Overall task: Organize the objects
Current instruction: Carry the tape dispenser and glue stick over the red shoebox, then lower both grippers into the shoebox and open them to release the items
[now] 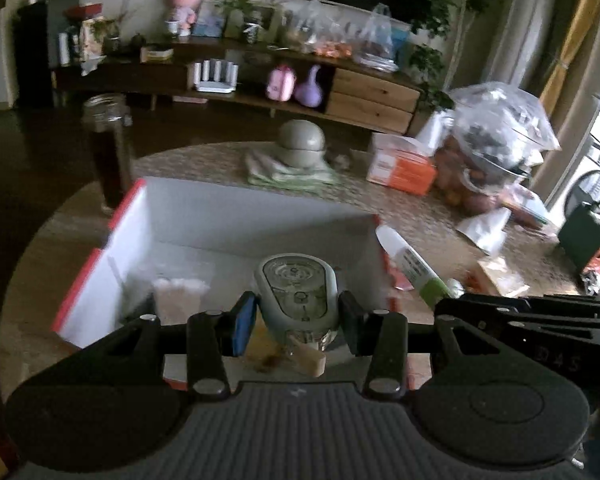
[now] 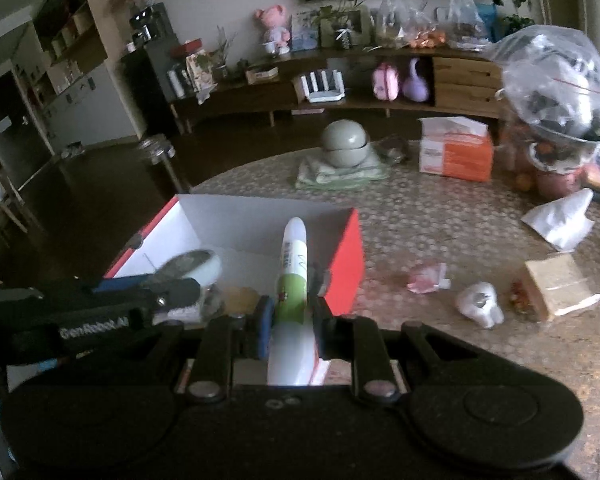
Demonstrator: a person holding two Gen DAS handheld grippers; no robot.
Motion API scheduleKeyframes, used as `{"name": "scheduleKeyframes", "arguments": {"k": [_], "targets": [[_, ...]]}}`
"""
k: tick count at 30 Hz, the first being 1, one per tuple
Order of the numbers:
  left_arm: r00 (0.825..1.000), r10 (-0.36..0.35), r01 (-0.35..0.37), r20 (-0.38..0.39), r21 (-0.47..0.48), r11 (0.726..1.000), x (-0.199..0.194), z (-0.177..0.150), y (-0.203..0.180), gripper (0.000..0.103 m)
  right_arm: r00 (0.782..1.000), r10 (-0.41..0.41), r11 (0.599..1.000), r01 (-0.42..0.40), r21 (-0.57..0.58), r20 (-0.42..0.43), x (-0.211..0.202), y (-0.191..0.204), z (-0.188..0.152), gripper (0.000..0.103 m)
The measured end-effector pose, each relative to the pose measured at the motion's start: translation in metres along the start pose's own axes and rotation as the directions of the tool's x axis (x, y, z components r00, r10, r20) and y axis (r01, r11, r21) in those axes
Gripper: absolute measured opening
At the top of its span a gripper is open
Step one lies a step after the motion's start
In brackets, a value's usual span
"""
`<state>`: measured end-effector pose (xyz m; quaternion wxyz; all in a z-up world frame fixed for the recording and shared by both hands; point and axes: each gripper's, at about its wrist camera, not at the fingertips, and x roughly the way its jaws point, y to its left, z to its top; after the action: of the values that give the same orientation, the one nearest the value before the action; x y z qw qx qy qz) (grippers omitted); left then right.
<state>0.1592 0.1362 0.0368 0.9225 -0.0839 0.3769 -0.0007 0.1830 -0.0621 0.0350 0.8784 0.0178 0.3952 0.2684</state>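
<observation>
A red box with a white inside (image 1: 148, 216) (image 2: 342, 256) sits open on the round table. My left gripper (image 1: 298, 318) is shut on a grey-lidded clear jar (image 1: 296, 292) and holds it over the box; it also shows in the right wrist view (image 2: 192, 268). My right gripper (image 2: 294, 324) is shut on a white and green tube (image 2: 294, 264), held over the box's right side; the tube shows in the left wrist view (image 1: 412, 268). A pack of cotton swabs (image 1: 178, 296) lies inside the box.
On the table: a small white figure (image 2: 480, 304), a pink wrapper (image 2: 426, 278), a tan packet (image 2: 560, 284), a white tissue (image 2: 560, 220), an orange tissue box (image 2: 456, 152), a grey bowl on a green cloth (image 2: 346, 144), a tall dark jar (image 1: 110, 152), and bagged goods (image 2: 556, 80).
</observation>
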Motion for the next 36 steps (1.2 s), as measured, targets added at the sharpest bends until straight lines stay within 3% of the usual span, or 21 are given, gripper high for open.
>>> {"name": "scheduleKeyframes", "arguments": {"k": [6,7,9,17,21,27,32,36], "targets": [[0.999,0.049,-0.049,-0.005,-0.014,0.999,0.010,0.004,0.037,0.043,1.000,-0.008,1.000,0.007,-0.030,-0.023,0.026,0.024,0.006,0.020],[0.998,0.056,-0.056,-0.008,-0.012,0.998,0.013,0.004,0.041,0.043,1.000,-0.013,0.999,0.012,-0.035,-0.028,0.032,0.027,0.007,0.018],[0.997,0.070,-0.070,-0.029,-0.016,0.997,0.023,0.003,0.050,0.043,0.999,-0.024,0.999,0.022,-0.047,-0.044,0.045,0.032,0.007,0.000],[0.989,0.093,-0.092,-0.116,0.008,0.996,0.071,0.002,0.064,0.043,0.987,-0.078,0.996,0.070,-0.056,-0.141,0.093,0.033,-0.001,0.000],[0.983,0.111,-0.106,-0.149,0.040,0.994,0.090,0.001,0.062,0.043,0.984,-0.068,0.996,0.057,-0.074,-0.164,0.098,0.036,-0.009,0.002],[0.969,0.116,-0.108,-0.216,0.047,0.993,0.113,0.000,0.065,0.043,0.983,-0.045,0.996,0.031,-0.084,-0.176,0.099,0.039,-0.011,0.014],[0.966,0.114,-0.113,-0.232,0.019,0.993,0.120,0.001,0.071,0.044,0.984,-0.023,0.997,0.011,-0.070,-0.177,0.099,0.038,-0.013,0.019],[0.963,0.137,-0.138,-0.231,0.011,0.990,0.120,0.001,0.072,0.059,0.983,-0.004,0.999,-0.006,-0.054,-0.181,0.096,0.036,-0.014,0.022]]}}
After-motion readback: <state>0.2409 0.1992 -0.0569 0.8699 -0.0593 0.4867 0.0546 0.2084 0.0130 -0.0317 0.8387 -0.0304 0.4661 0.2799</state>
